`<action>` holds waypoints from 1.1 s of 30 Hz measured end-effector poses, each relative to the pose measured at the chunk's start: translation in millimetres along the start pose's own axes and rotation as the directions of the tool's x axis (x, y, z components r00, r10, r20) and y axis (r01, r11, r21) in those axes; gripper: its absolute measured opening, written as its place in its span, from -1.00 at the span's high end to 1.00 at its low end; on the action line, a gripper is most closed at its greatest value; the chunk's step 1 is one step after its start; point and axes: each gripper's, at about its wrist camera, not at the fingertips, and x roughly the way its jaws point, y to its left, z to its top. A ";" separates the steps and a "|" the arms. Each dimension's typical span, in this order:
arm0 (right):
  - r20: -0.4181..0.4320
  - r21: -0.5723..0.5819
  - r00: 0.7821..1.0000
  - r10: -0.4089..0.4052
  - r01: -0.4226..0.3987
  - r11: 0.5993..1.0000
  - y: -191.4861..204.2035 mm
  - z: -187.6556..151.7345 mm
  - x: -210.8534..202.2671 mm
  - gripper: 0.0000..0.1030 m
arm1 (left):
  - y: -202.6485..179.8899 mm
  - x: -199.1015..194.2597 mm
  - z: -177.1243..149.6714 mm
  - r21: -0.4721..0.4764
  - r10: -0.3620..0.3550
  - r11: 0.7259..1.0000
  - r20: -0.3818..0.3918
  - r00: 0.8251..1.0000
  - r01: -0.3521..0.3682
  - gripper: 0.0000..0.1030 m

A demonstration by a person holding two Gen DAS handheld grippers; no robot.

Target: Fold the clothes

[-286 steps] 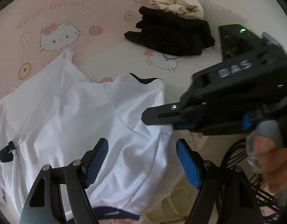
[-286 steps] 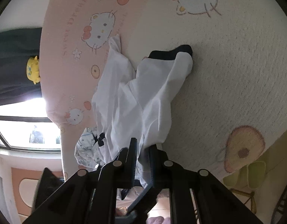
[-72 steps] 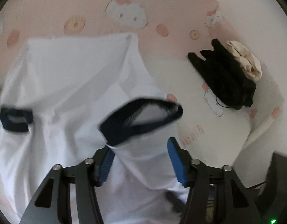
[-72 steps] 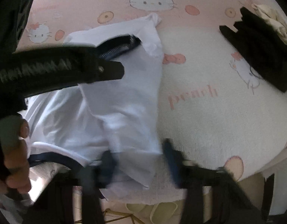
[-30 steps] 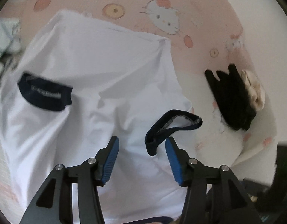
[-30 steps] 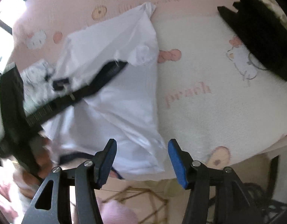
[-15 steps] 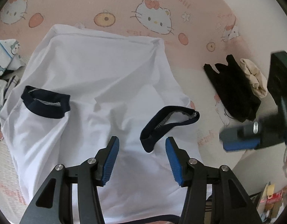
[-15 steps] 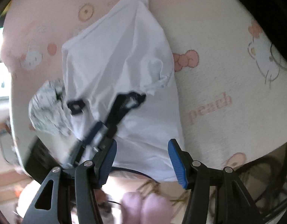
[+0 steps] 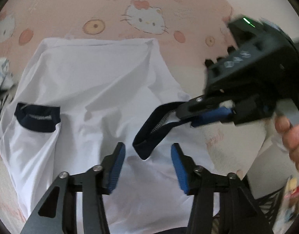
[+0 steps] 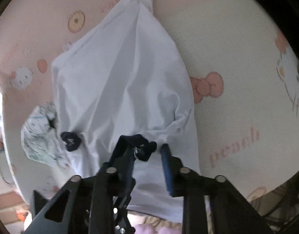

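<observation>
Lying spread across a pink cartoon-cat blanket [image 9: 188, 5] on the bed, the white T-shirt [image 9: 102, 81] has navy cuffs on both sleeves. Its left sleeve cuff [image 9: 37, 117] rests flat at the shirt's left edge. The right sleeve cuff [image 9: 153, 130] stands up off the fabric, just ahead of the left hand-held gripper [image 9: 148, 161], whose jaws are closing with only the cuff's lower tip between them, untouched. The right hand-held gripper [image 9: 200, 115] reaches in from the right, its jaws closing on the far end of that cuff; a hand [image 9: 291, 134] grips its handle. In the right wrist view the cuff [image 10: 143, 148] sits between the blurred fingers [image 10: 167, 167]. A crumpled patterned garment [image 10: 38, 136] lies beside the shirt.
</observation>
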 end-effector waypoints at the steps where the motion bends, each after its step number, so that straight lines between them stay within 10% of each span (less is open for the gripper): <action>1: 0.000 -0.012 1.000 -0.007 0.007 1.000 1.0 2.2 2.3 0.79 | -1.9 1.5 -0.4 0.014 0.014 1.000 -0.003 1.000 -0.014 0.40; 11: 0.101 -0.141 0.990 0.099 -0.084 0.986 14.5 18.9 19.6 0.80 | 10.1 20.0 -3.0 -0.034 0.037 0.999 -0.039 0.999 -0.039 0.44; 22: 0.159 -0.209 0.987 -0.037 0.071 0.975 17.5 16.0 29.8 0.91 | -16.8 22.1 -10.0 0.093 0.246 0.965 -0.004 0.969 -0.244 0.44; 33: 0.271 -0.367 0.956 0.111 -0.004 0.930 16.9 -9.9 -24.4 -0.01 | 18.5 -24.4 4.3 -0.098 0.111 0.989 0.024 0.994 -0.108 0.38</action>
